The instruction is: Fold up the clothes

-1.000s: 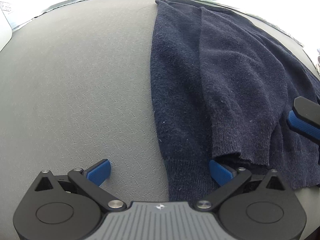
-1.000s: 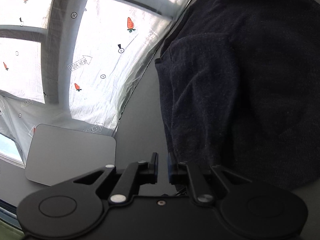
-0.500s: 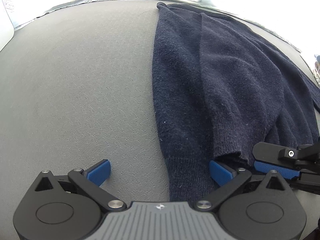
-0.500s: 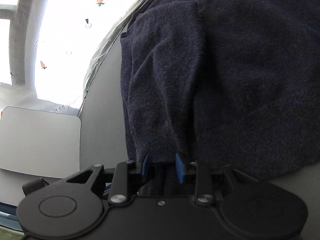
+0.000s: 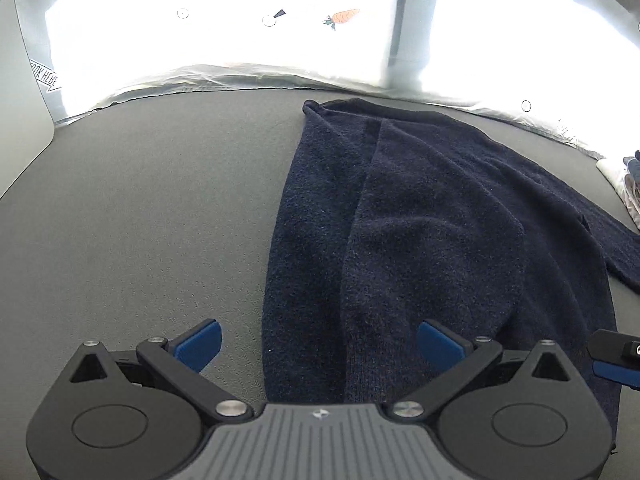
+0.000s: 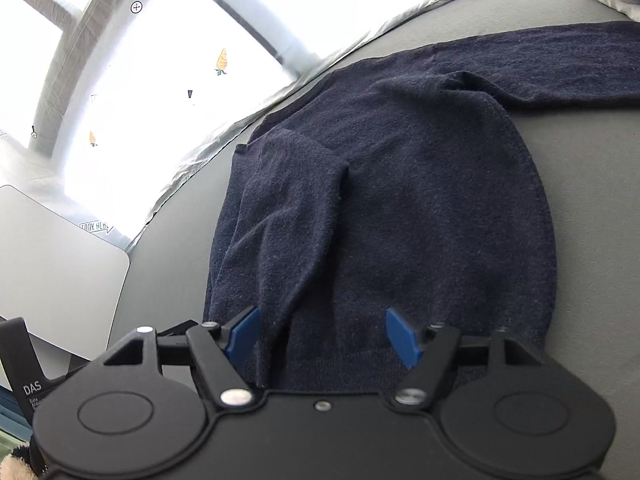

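Two tools in my hands, both over the grey tabletop [image 5: 140, 208]. One dark navy sweater [image 5: 420, 220] lies flat on it, its left side and sleeve folded in over the body, the other sleeve [image 6: 560, 64] stretched out to the right. My left tool [image 5: 318, 344] stands spread wide above the sweater's near hem — its left pad over bare tabletop, its right pad over the knit, neither pinching anything. My right tool [image 6: 322, 338] has its jaws opening; the hem and the folded sleeve's cuff lie between the blue pads [image 6: 402, 340], but these do not press on the cloth. A white curtain printed with carrots [image 5: 342, 18] hangs along the far edge. A grey laptop lid [image 6: 52, 272] sits at the left. Folded clothes [image 5: 628, 184] lie at the far right edge.
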Demonstrator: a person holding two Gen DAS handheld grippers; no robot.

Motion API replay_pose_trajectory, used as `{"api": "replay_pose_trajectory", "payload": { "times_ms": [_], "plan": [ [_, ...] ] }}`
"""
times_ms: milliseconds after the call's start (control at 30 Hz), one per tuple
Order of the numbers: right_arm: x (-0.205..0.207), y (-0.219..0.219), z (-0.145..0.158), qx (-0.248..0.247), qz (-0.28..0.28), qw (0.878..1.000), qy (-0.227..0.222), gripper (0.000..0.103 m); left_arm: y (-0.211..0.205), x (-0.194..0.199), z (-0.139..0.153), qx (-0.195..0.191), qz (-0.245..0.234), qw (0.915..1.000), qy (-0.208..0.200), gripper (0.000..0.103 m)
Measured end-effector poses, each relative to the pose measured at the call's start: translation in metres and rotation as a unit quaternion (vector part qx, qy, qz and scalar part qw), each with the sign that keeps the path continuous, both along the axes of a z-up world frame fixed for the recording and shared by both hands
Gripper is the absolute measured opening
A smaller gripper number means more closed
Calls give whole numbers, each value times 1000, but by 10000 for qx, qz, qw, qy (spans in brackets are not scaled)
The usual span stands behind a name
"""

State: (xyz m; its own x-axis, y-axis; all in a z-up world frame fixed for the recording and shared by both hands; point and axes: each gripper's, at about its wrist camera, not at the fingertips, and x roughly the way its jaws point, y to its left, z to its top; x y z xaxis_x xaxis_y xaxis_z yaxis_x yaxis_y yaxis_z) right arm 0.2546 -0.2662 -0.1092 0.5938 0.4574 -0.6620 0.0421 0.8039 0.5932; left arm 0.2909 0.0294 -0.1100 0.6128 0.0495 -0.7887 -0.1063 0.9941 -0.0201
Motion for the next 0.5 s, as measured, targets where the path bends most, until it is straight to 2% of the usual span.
{"api": "replay_pose_trajectory", "payload": {
  "times_ms": [67, 167, 267, 333, 433, 500],
  "plan": [
    [7, -13, -3, -321, -102, 9994, 0, 73, -12, 6, -4, 5, 6, 9999, 172, 103],
    [15, -28, -6, -1288, -134, 9916, -17, 77, -25, 15, -8, -43, 50, 9997, 256, 103],
    [25, -44, -14, -2323, -108, 9725, -153, 79, -39, 26, -13, 70, 96, 9994, 311, 103],
    [29, -63, -18, -2753, -190, 9609, -232, 81, -47, 34, -16, 152, 137, 9991, 365, 103],
    [40, -102, -24, -2959, -715, 9525, -107, 82, -51, 45, -24, 231, 251, 9979, 557, 103],
    [48, -130, -23, -2877, -1176, 9505, -30, 82, -52, 54, -38, 264, 336, 9950, 901, 103]
  ]
}}
